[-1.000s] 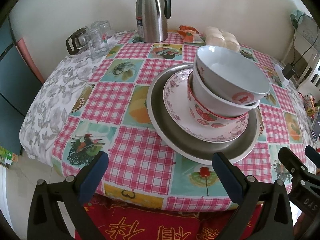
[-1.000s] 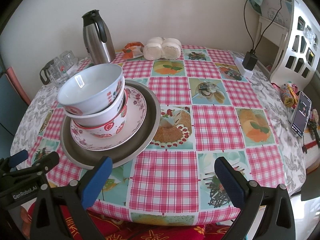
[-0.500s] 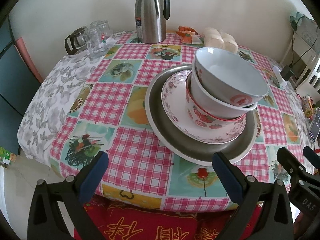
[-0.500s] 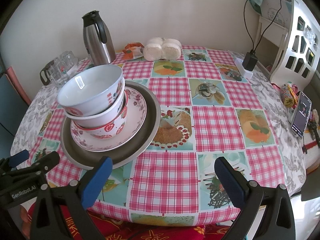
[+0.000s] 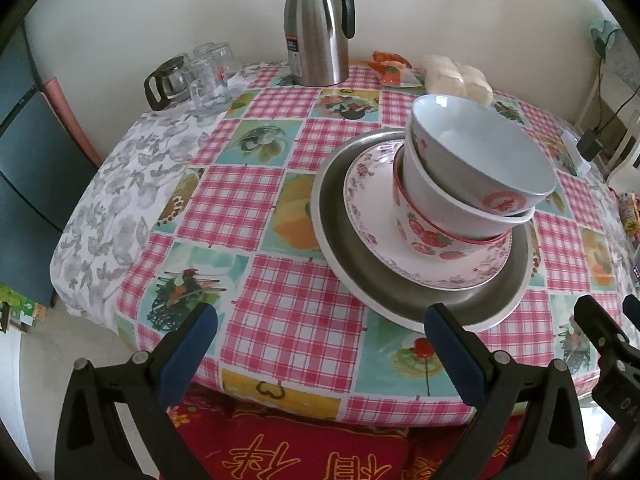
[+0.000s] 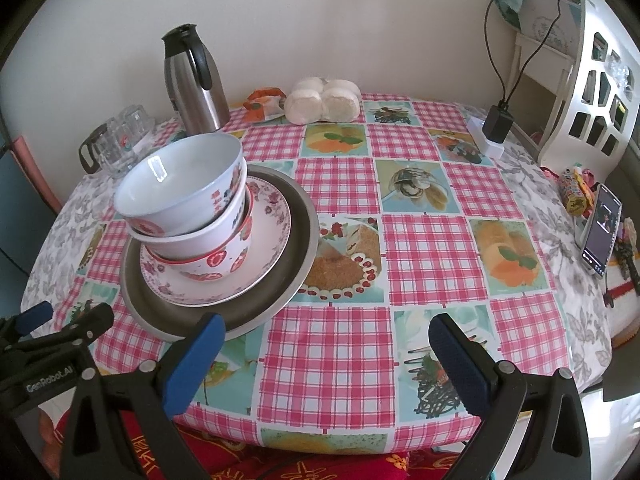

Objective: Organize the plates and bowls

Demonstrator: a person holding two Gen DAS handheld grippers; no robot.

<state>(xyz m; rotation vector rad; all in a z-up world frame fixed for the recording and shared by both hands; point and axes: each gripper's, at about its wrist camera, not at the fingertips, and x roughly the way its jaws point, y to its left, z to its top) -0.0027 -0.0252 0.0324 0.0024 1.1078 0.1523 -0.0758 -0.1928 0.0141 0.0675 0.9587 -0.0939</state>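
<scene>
Bowls (image 5: 476,184) stacked three deep on a floral plate (image 5: 372,200), that on a metal tray (image 5: 344,264), right of centre on the worktop (image 5: 240,200); top bowl tilts, probably nested loosely. My left fingers (image 5: 320,348) apart, empty, at the near edge. Right view: stack (image 6: 188,208) sits left, open cloth to its right; right fingers (image 6: 326,358) apart, empty. Jug (image 6: 194,80) well behind.

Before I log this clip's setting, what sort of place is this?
Most likely a home dining table: a checked tablecloth, a steel thermos jug beside drinking glasses, and stacked bowls on plates.
</scene>
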